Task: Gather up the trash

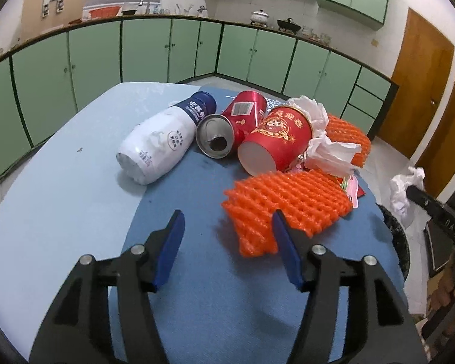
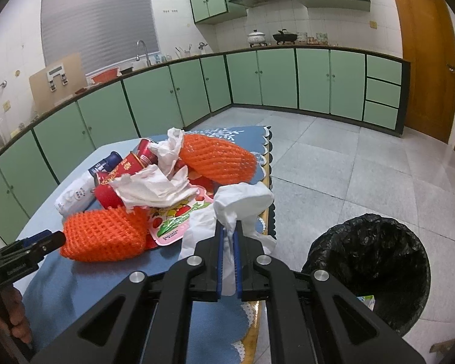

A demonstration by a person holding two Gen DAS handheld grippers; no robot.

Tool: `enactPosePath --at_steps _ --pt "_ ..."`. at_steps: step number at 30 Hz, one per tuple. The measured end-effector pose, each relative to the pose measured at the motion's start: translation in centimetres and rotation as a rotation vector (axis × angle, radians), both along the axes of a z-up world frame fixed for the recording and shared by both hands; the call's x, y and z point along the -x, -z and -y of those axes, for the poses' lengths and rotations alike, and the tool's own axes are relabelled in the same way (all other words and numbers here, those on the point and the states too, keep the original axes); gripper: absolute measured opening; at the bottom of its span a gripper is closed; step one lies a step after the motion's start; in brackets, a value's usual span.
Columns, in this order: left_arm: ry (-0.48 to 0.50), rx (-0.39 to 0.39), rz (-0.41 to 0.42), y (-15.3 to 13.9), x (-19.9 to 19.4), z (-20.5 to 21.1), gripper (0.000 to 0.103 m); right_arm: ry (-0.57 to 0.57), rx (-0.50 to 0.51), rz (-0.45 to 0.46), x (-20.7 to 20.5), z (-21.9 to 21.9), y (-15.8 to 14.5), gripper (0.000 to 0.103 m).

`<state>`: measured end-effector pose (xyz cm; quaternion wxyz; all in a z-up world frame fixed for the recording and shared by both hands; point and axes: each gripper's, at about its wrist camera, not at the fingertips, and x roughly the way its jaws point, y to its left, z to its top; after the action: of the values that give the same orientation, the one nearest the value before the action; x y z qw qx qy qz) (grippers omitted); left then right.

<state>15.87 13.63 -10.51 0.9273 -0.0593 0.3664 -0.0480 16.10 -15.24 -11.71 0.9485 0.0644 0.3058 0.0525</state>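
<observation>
A pile of trash lies on the blue mat [image 1: 197,273]: a white bottle [image 1: 154,145] with a blue cap, a red can [image 1: 227,130], a red paper cup [image 1: 276,139], crumpled tissue [image 1: 327,148] and two orange foam nets. My left gripper [image 1: 227,215] is open with nothing between its fingers. Its right finger is at the edge of the near foam net [image 1: 288,203]. My right gripper [image 2: 229,227] is shut on a wad of white tissue [image 2: 242,200], held over the table's right edge. In the right wrist view the left gripper [image 2: 45,242] is beside the near foam net [image 2: 106,236].
A bin lined with a black bag [image 2: 370,267] stands on the tiled floor just right of the table. A fruit-print wrapper [image 2: 173,224] lies under the pile. The far foam net [image 2: 218,157] sits near the mat's scalloped edge. Green cabinets line the walls.
</observation>
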Motion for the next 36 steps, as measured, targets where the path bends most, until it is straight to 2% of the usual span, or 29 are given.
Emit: enactPosePath --at_steps 3,7,9,11,15,19,24,29,30,32,34,35,36 --pt "-0.004 -0.001 -0.015 0.7 -0.4 0.0 0.061 -0.001 0.001 0.001 0.1 0.0 0.0 0.006" --pt "0.011 0.035 0.001 0.4 0.4 -0.1 0.062 0.003 0.009 0.001 0.0 -0.1 0.0 0.006" --pt "0.023 0.026 0.016 0.1 0.7 0.3 0.067 0.004 0.010 0.002 0.0 0.0 0.0 0.006" --pt "0.043 0.028 0.015 0.0 0.5 0.8 0.068 0.005 0.011 0.004 0.1 -0.1 0.0 0.006" --pt "0.053 0.075 0.004 0.0 0.4 1.0 0.070 0.006 0.019 0.005 0.2 0.0 -0.1 0.006" --pt "0.054 0.104 0.026 -0.8 1.4 0.7 0.074 0.016 0.021 0.011 0.3 0.3 -0.2 0.006" --pt "0.083 0.053 -0.002 -0.3 1.0 2.3 0.074 0.023 0.020 0.014 0.4 0.5 -0.2 0.006" --pt "0.094 0.039 -0.029 0.6 -0.3 3.7 0.074 0.027 0.017 0.015 0.5 0.7 -0.4 0.006" --pt "0.094 0.028 -0.033 0.7 -0.4 4.0 0.073 0.028 0.017 0.016 0.5 0.7 -0.4 0.006" --pt "0.102 0.029 -0.049 1.0 -0.7 4.4 0.061 0.028 0.017 0.017 0.5 0.7 -0.3 0.006" --pt "0.116 0.042 -0.069 1.6 -1.0 4.8 0.035 0.030 0.014 0.018 0.6 0.7 -0.3 0.006" --pt "0.114 0.043 -0.069 1.8 -1.0 5.0 0.033 0.031 0.014 0.018 0.6 0.7 -0.3 0.006" --pt "0.114 0.040 -0.055 1.8 -0.9 5.1 0.025 0.031 0.014 0.018 0.6 0.8 -0.3 0.006"
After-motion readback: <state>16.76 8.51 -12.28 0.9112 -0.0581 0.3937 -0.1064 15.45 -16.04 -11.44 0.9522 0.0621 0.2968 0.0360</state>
